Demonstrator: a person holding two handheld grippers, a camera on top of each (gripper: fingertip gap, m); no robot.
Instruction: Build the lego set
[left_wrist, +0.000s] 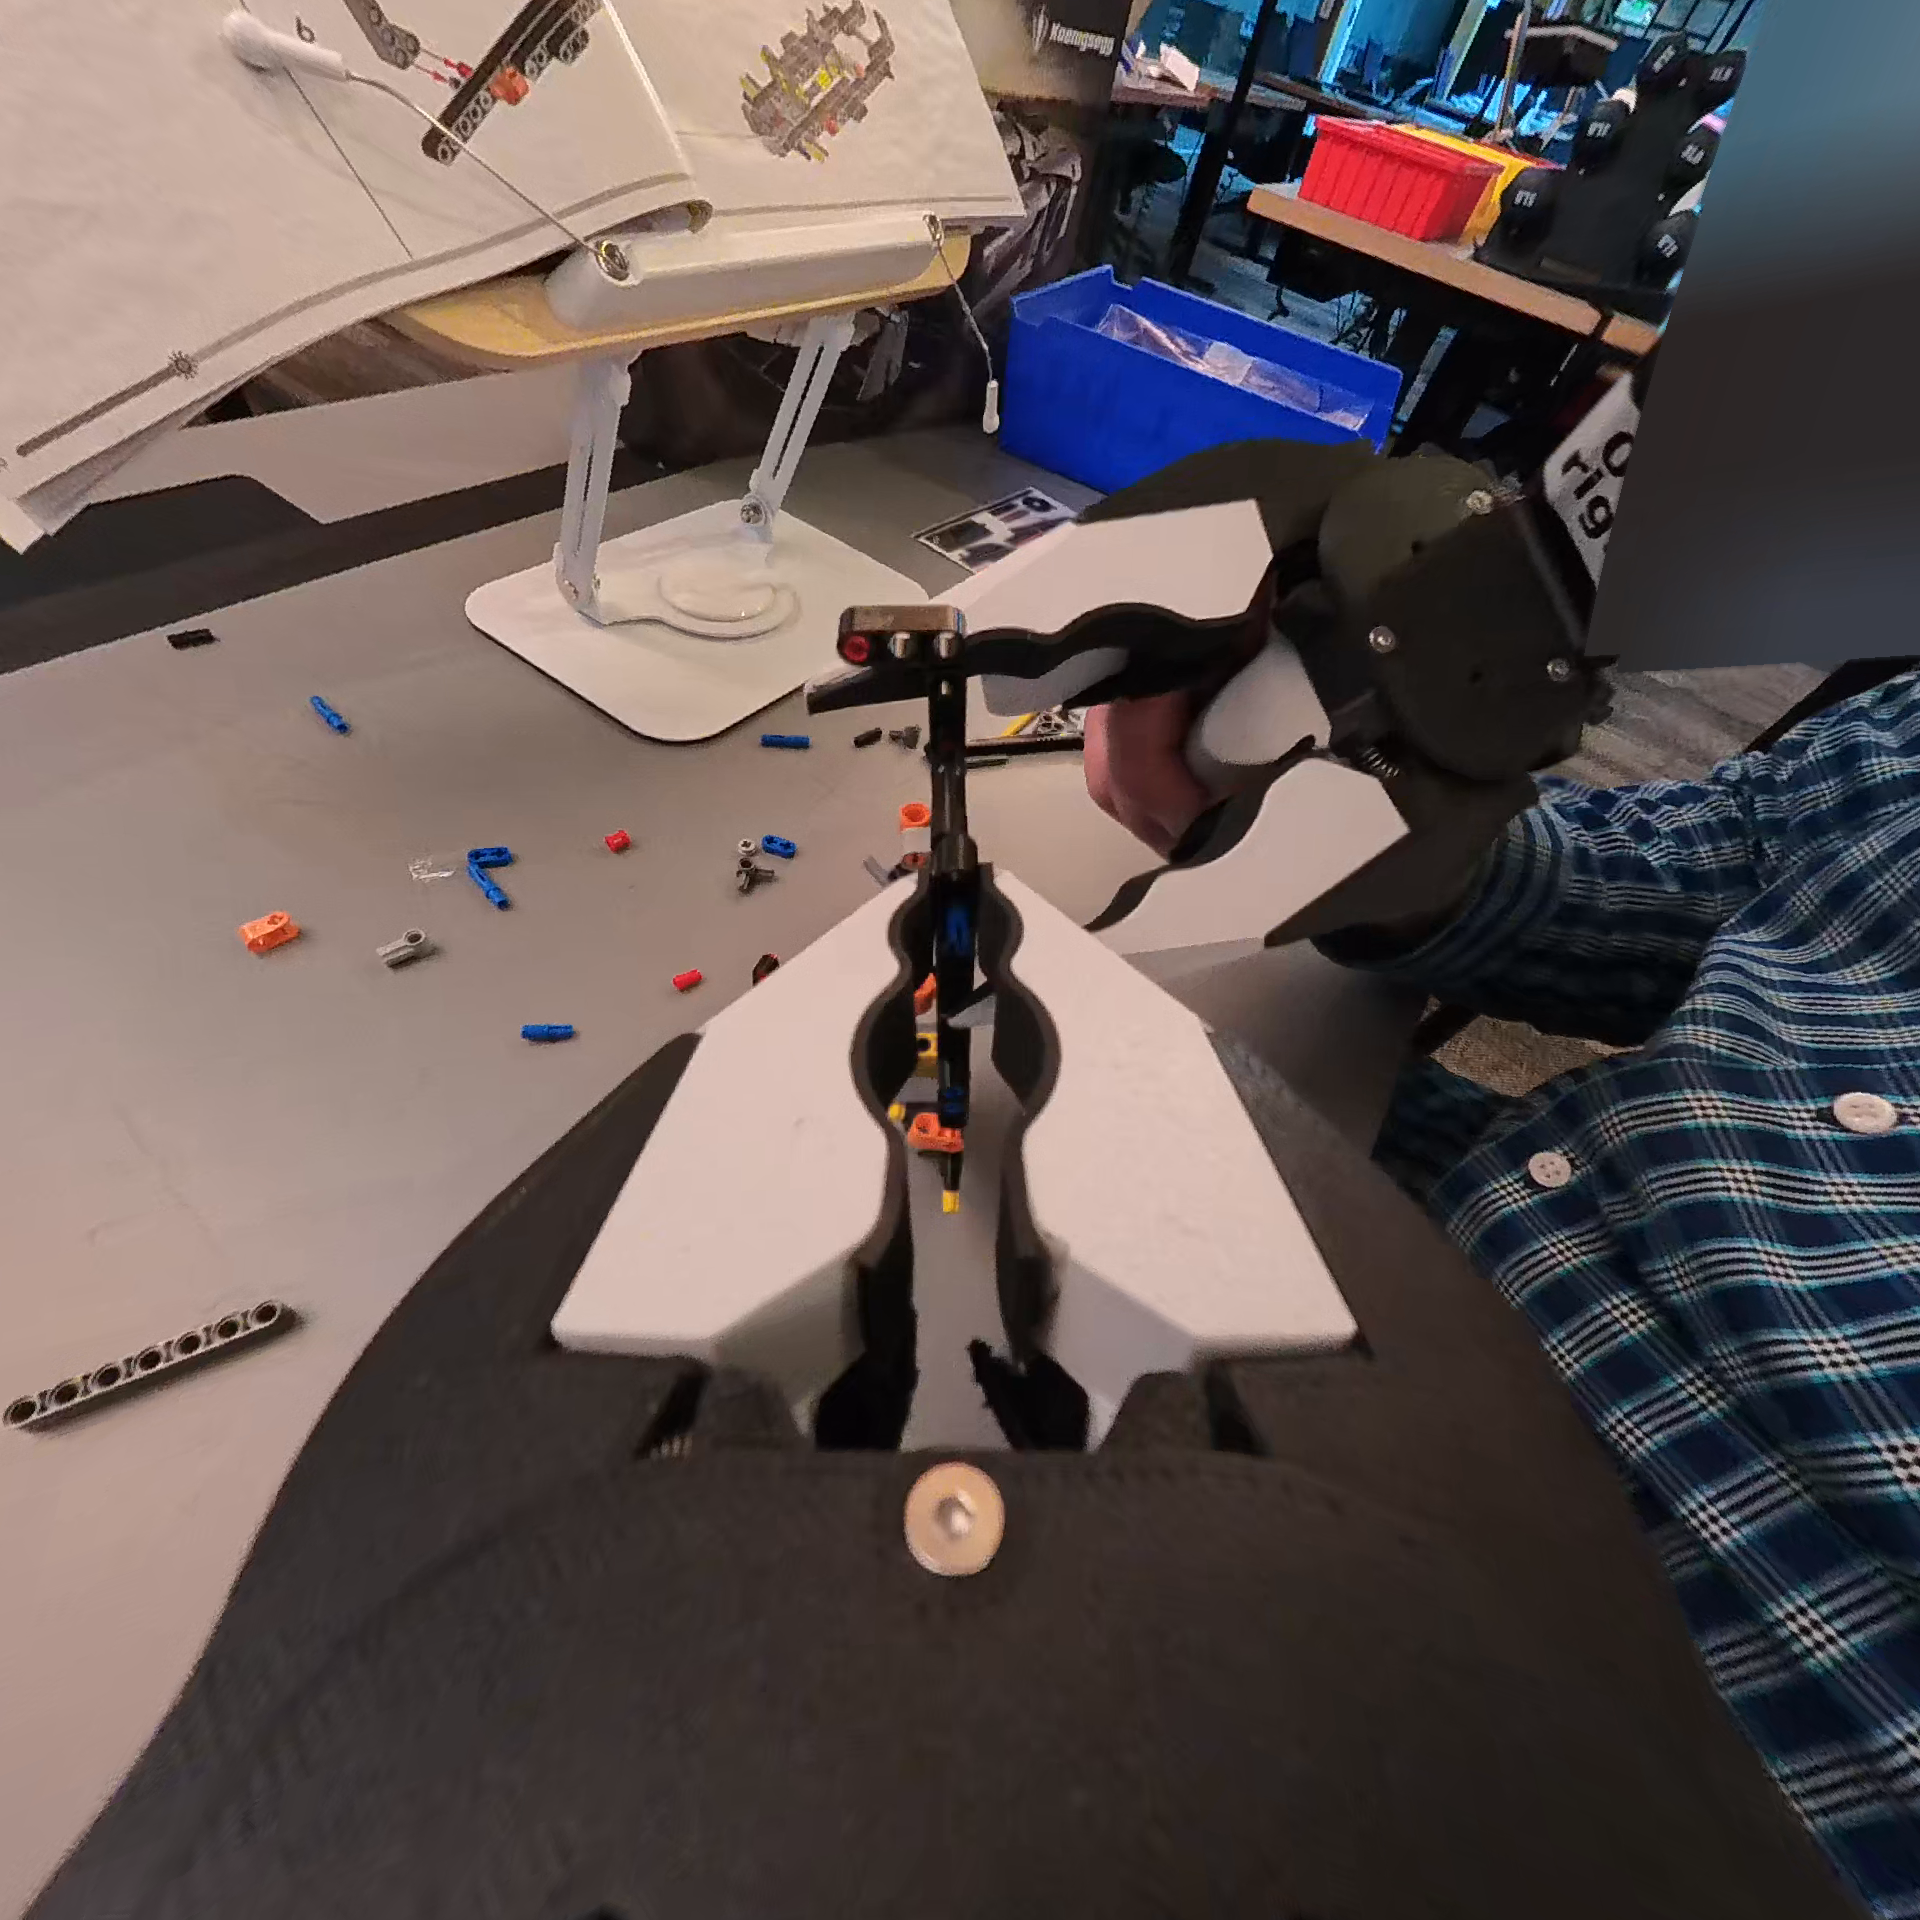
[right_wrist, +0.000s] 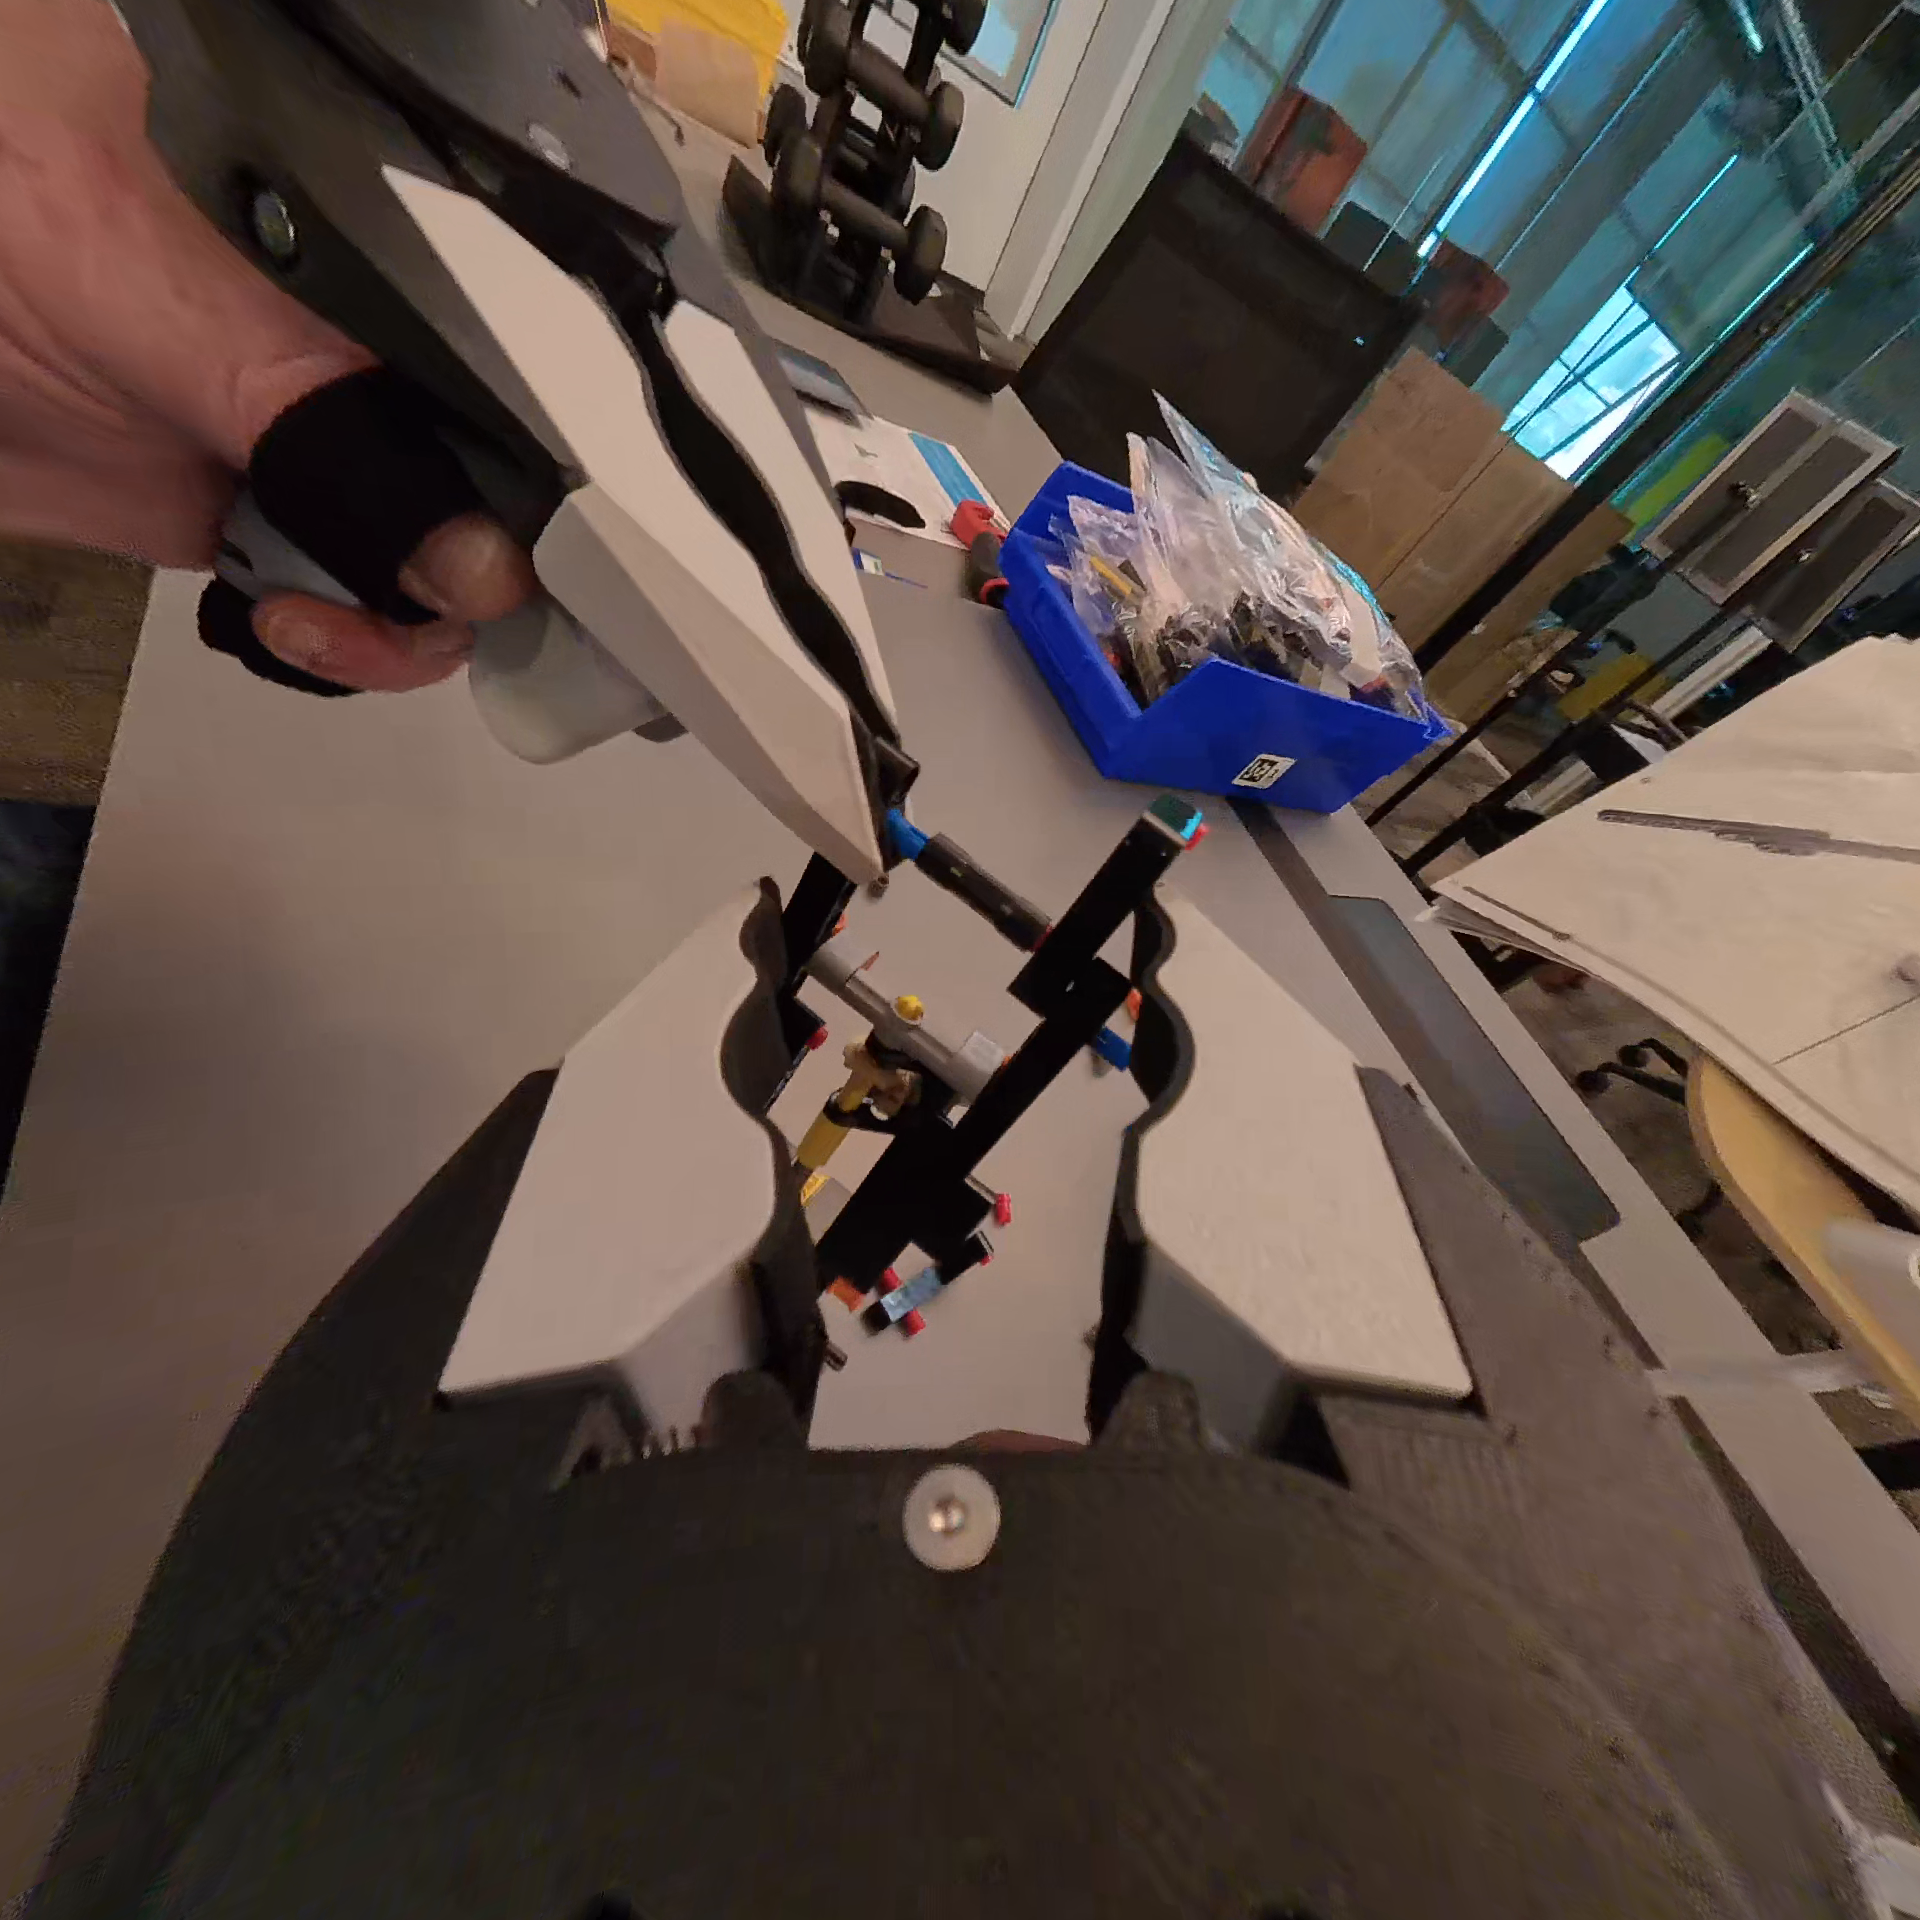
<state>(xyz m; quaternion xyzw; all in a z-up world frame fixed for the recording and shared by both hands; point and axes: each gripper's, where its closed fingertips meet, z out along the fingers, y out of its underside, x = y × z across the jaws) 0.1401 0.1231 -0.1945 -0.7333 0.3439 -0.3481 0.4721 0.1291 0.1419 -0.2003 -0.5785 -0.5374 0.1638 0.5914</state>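
Observation:
A black Lego frame with orange, blue, yellow and red pins is held up above the grey table. My left gripper is shut on its lower part, and I see the frame edge-on. A short grey beam with a red pin tops it. In the right wrist view the frame lies between the wide-apart fingers of my right gripper, which is open. The left gripper comes in from the upper left and clamps the frame's far corner. The right gripper straddles the frame from the right.
Loose parts lie on the table to the left: a long grey beam, an orange connector, blue and red pins. An instruction book rests on a white stand. A blue bin of bagged parts stands near the table's edge. A plaid sleeve is at right. My two grippers' fingertips are within a few centimetres of each other. The long grey beam is about equally far from each gripper, around 25 centimetres.

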